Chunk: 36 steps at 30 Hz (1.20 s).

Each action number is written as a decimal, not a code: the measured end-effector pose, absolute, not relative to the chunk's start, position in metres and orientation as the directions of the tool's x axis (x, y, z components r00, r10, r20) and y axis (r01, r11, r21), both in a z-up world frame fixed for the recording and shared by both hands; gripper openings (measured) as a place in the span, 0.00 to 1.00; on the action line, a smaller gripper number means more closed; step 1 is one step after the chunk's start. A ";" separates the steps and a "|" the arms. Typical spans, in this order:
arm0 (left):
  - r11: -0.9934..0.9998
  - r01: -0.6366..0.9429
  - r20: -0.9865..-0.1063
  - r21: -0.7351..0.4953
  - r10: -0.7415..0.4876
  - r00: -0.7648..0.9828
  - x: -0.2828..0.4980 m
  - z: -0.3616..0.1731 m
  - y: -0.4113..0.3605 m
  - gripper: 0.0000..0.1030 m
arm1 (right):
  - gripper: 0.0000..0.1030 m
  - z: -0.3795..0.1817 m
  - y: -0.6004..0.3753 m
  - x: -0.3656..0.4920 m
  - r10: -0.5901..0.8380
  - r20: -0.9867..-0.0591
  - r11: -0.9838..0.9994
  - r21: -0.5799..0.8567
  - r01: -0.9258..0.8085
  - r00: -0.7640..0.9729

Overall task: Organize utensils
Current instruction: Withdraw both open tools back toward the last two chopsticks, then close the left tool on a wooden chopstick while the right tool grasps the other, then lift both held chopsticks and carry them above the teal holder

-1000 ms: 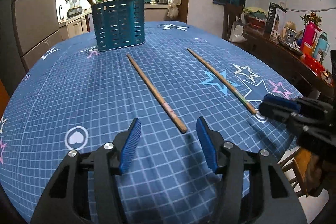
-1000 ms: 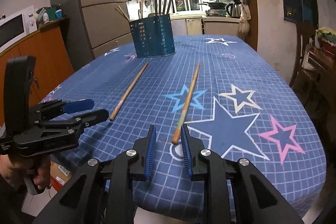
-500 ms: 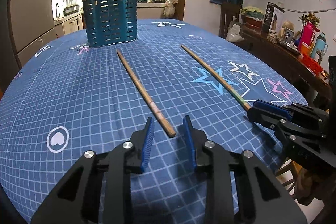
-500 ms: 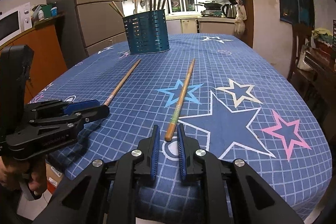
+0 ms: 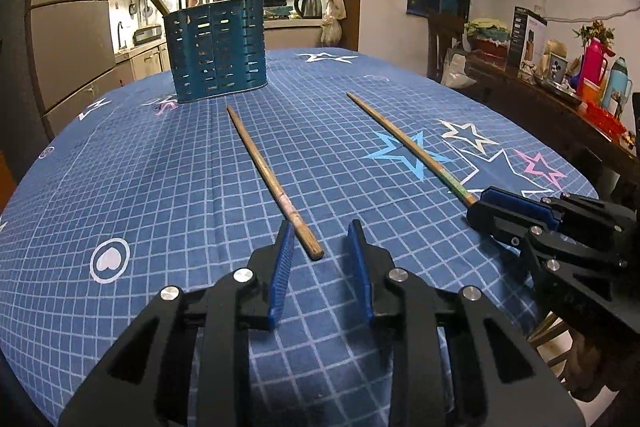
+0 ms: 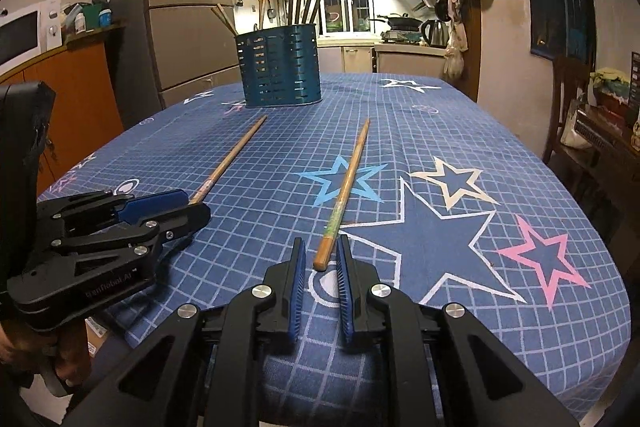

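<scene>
Two wooden chopsticks lie on the blue star tablecloth (image 5: 132, 163), pointing toward a blue slotted utensil holder (image 5: 218, 51) (image 6: 278, 67) that has several utensils standing in it. My left gripper (image 5: 320, 231) (image 6: 196, 205) is closing, with the near end of the left chopstick (image 5: 264, 167) (image 6: 228, 159) between its blue pads; the pads do not touch it. My right gripper (image 6: 320, 247) (image 5: 478, 205) stands narrow around the near end of the right chopstick (image 6: 348, 179) (image 5: 404, 139), with a small gap on each side.
A fridge (image 6: 188, 27) and a microwave (image 6: 20, 35) stand to the left of the table. A dark sideboard with thermos bottles (image 5: 592, 67) and a wooden chair (image 6: 568, 99) are on the right. A hand (image 6: 68, 367) holds the left gripper's handle.
The left jaws have narrowed from wide apart to a small gap around the left chopstick's end. The right jaws have narrowed a little around theirs. Neither chopstick has moved.
</scene>
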State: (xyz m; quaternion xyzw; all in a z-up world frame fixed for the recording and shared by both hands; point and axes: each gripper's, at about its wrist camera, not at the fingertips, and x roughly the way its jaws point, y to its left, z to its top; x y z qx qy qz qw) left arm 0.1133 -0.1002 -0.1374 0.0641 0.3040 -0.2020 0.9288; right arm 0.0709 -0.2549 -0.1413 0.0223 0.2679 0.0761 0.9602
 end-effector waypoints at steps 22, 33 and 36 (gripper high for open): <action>0.920 0.390 -0.507 -0.029 -0.350 0.787 0.099 -0.114 -0.080 0.05 | 0.08 -0.115 -0.257 0.045 0.127 -0.396 0.992 0.036 -0.123 0.909; 0.925 0.380 -0.384 0.008 -0.348 0.855 0.088 -0.075 -0.069 0.05 | 0.08 -0.065 -0.265 0.037 0.123 -0.280 0.990 -0.038 -0.139 0.952; 0.926 0.375 -0.349 0.033 -0.341 0.873 0.087 -0.066 -0.070 0.05 | 0.08 -0.054 -0.264 0.039 0.128 -0.257 0.987 -0.060 -0.148 0.958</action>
